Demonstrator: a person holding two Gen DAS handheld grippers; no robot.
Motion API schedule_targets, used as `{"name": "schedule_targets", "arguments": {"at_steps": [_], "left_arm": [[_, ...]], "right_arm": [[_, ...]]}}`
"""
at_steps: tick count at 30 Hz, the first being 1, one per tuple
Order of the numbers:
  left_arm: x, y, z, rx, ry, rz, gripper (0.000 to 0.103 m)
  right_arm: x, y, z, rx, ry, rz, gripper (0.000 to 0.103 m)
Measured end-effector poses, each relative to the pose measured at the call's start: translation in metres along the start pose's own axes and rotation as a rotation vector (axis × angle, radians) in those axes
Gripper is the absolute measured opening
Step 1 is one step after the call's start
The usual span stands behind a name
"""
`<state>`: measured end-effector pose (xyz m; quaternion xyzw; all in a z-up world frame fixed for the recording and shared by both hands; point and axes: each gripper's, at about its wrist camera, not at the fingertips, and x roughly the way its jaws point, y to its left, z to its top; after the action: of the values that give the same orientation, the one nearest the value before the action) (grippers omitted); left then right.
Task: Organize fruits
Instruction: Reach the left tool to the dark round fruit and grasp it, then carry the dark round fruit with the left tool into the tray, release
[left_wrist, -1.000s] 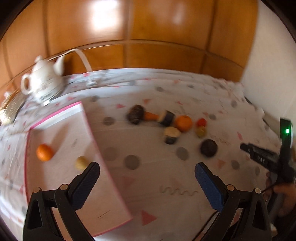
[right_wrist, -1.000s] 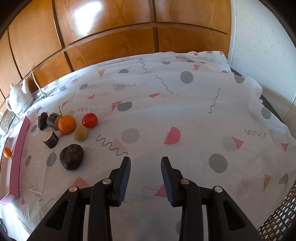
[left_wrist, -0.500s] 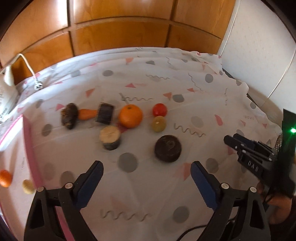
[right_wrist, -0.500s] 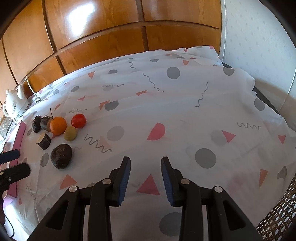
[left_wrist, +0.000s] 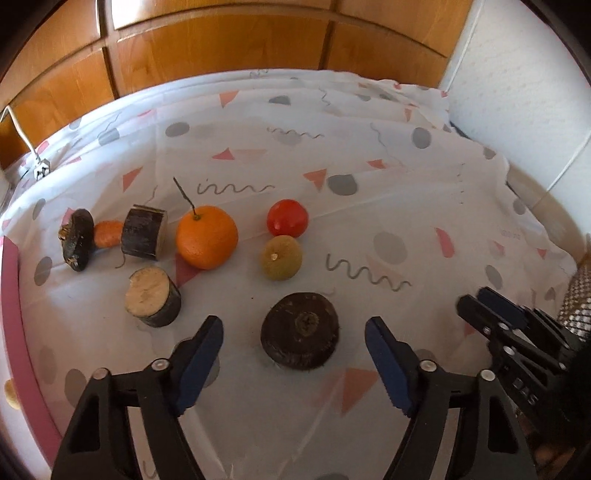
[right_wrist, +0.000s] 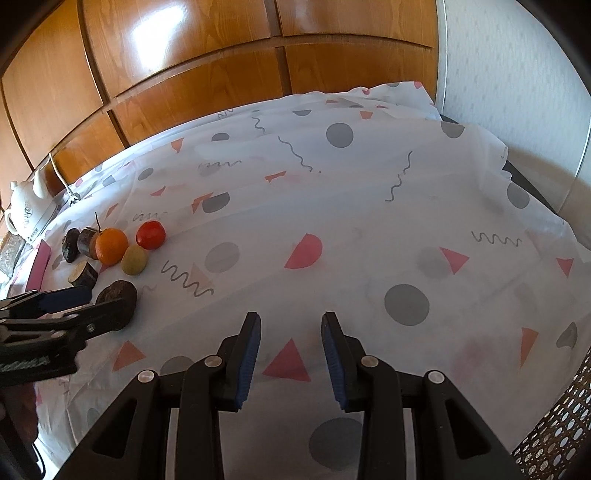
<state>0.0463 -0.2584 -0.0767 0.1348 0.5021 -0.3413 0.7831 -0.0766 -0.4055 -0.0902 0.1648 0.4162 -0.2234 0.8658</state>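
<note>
A dark brown round fruit (left_wrist: 300, 330) lies on the patterned cloth between the fingers of my left gripper (left_wrist: 293, 325). Its jaws are closing, and there is still a gap on each side of the fruit. Behind it lie a yellow-green fruit (left_wrist: 280, 257), a red tomato (left_wrist: 287, 218) and an orange (left_wrist: 206, 236) with a stalk. My right gripper (right_wrist: 291, 317) hovers over bare cloth to the right, jaws narrowly apart with nothing between them. In the right wrist view, the left gripper (right_wrist: 85, 299) partly hides the dark fruit (right_wrist: 118, 291).
Two cut log pieces (left_wrist: 153, 301) (left_wrist: 143, 232), a dark lump (left_wrist: 77, 240) and a small orange piece (left_wrist: 108, 232) lie left of the fruits. A pink-edged tray (left_wrist: 14, 314) holds a small yellow fruit (left_wrist: 11, 393). A white teapot (right_wrist: 26, 210) stands far left, a mesh basket (right_wrist: 554, 424) at the right edge.
My left gripper has swung right from the tray, come down over the dark fruit and narrowed its jaws around it. The right gripper has stayed almost still.
</note>
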Motion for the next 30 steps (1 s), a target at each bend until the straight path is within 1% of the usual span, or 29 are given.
{"name": "schedule_targets", "arguments": {"at_steps": [1,2,3,4,5,12,17,20,23,27,30], "left_arm": [[0.004,0.001,0.0,-0.006,0.01,0.0,0.066],[0.006,0.002,0.0,-0.009,0.013,0.007,0.059],[0.005,0.003,-0.001,-0.002,-0.008,0.012,0.051],[0.005,0.003,-0.001,0.003,-0.012,0.008,0.045],[0.004,0.004,-0.002,0.0,-0.016,0.001,0.044],[-0.009,0.016,-0.01,-0.059,-0.039,-0.049,0.043],[-0.04,0.027,-0.014,-0.096,-0.11,-0.057,0.044],[-0.064,0.046,-0.015,-0.158,-0.166,-0.054,0.044],[-0.088,0.072,-0.018,-0.241,-0.22,-0.034,0.044],[-0.119,0.115,-0.032,-0.357,-0.288,0.044,0.044],[-0.135,0.149,-0.047,-0.44,-0.318,0.1,0.044]], "right_arm": [[0.0,-0.001,-0.001,0.002,0.002,-0.001,0.034],[0.001,-0.002,-0.001,0.005,0.004,-0.003,0.034],[0.002,-0.002,-0.002,0.005,0.005,-0.004,0.034],[0.002,-0.002,-0.002,0.003,0.002,-0.006,0.035],[0.002,-0.002,-0.003,0.0,0.0,-0.008,0.035],[0.003,-0.001,-0.004,-0.003,-0.014,-0.018,0.035],[0.004,0.0,-0.005,-0.004,-0.021,-0.027,0.037],[0.004,0.001,-0.005,-0.001,-0.023,-0.035,0.037],[0.004,0.002,-0.005,0.0,-0.023,-0.044,0.037],[0.005,0.003,-0.005,-0.001,-0.02,-0.051,0.037],[0.005,0.003,-0.004,0.001,-0.018,-0.053,0.037]]}}
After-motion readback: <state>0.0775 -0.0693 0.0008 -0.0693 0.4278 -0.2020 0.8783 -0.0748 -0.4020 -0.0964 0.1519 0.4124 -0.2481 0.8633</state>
